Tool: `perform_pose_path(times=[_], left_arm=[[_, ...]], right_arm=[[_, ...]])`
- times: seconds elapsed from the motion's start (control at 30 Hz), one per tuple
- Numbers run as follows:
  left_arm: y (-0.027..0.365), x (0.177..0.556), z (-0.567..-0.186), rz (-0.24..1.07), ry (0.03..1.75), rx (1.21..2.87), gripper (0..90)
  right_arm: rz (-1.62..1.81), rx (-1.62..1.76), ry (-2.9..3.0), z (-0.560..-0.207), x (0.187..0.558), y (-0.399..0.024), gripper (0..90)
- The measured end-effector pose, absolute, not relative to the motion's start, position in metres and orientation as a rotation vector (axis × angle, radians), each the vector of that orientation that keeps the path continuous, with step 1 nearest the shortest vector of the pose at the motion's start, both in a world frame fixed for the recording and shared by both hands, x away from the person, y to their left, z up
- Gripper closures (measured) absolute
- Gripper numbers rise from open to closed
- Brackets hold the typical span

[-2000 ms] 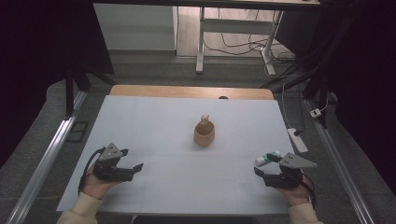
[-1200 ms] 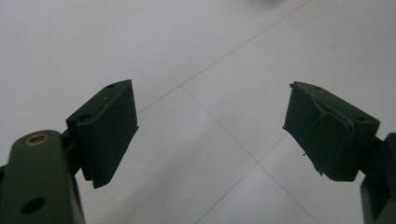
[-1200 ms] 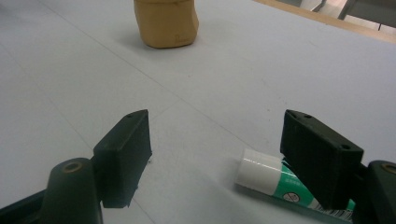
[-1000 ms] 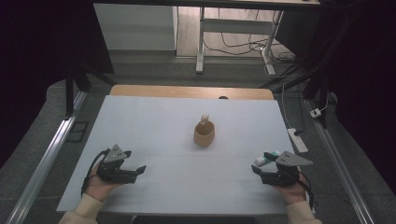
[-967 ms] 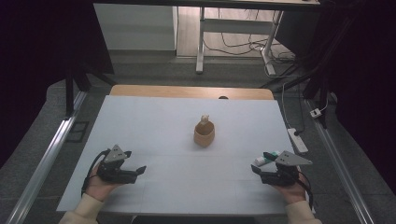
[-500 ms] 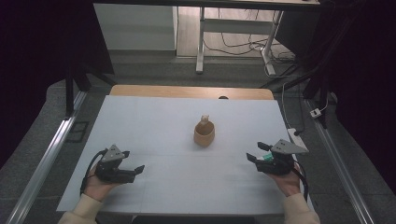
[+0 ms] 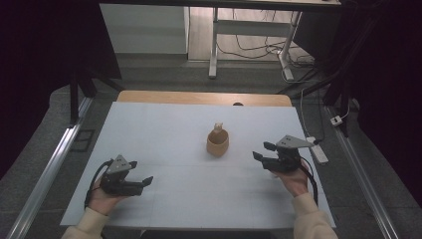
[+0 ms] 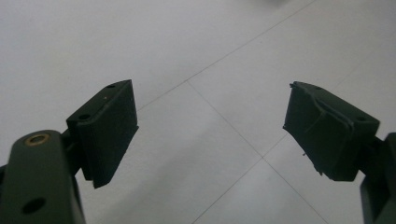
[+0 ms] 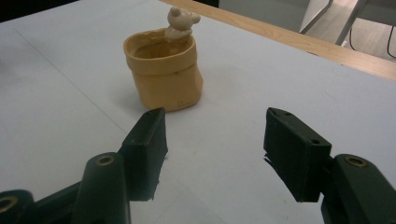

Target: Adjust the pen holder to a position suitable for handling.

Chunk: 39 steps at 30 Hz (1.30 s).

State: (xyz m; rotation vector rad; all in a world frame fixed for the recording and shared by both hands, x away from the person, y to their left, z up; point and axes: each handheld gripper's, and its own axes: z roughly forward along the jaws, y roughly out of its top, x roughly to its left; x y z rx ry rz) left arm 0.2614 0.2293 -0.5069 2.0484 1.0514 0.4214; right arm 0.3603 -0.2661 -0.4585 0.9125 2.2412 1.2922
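A tan sack-shaped pot (image 7: 218,143) with a small bear figure (image 9: 182,21) at its rim stands mid-table (image 7: 164,124), with no readable writing on it. The right gripper (image 7: 264,151), jaws just been closing with nothing between them, points at it from nearby. The left gripper (image 7: 141,181) rests apart, jaws spread.

Count: 2 handheld grippers, left gripper (image 7: 142,182) near-left & right gripper (image 7: 263,151) near-right, each w/ 2 black jaws, so 4 jaws total, plus 2 hands on them. 1 tan pot (image 7: 218,143) mid-table w/ 1 small bear figure (image 7: 218,127) on its far rim; 1 white table (image 7: 164,129) w/ 1 wooden strip (image 7: 199,97) along the far edge. Off-table: 1 white power strip (image 7: 318,151) at right, 1 metal rail (image 7: 47,174) at left.
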Motion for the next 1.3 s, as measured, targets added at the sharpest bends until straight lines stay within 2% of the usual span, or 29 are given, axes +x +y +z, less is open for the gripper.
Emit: perform_pose_path(times=[0.43, 0.8, 0.9, 1.0, 1.03, 1.07, 1.17, 1.3], left_arm=[[0.227, 0.263, -0.508, 0.425, 1.052, 2.056, 16.8], [0.224, 0.264, -0.511, 0.430, 1.044, 2.085, 17.0], [0.223, 0.264, -0.512, 0.429, 1.042, 2.089, 17.1], [0.223, 0.264, -0.512, 0.431, 1.042, 2.093, 17.2], [0.223, 0.264, -0.512, 0.432, 1.041, 2.094, 17.2], [0.223, 0.264, -0.512, 0.432, 1.041, 2.094, 17.2], [0.223, 0.264, -0.512, 0.432, 1.039, 2.095, 17.3], [0.223, 0.264, -0.512, 0.433, 1.037, 2.092, 17.4]], right_arm=[[1.223, 0.967, 2.324, -0.455, 0.401, -0.244, 47.2], [1.192, 1.029, 2.342, -0.464, 0.427, -0.238, 58.2], [1.164, 1.030, 2.354, -0.467, 0.432, -0.235, 63.5], [1.162, 1.017, 2.358, -0.468, 0.436, -0.229, 73.8], [1.157, 1.005, 2.365, -0.468, 0.438, -0.224, 80.2], [1.157, 1.005, 2.365, -0.468, 0.438, -0.224, 80.2], [1.147, 0.998, 2.373, -0.468, 0.444, -0.216, 89.3], [1.144, 0.994, 2.380, -0.468, 0.448, -0.210, 90.0]])
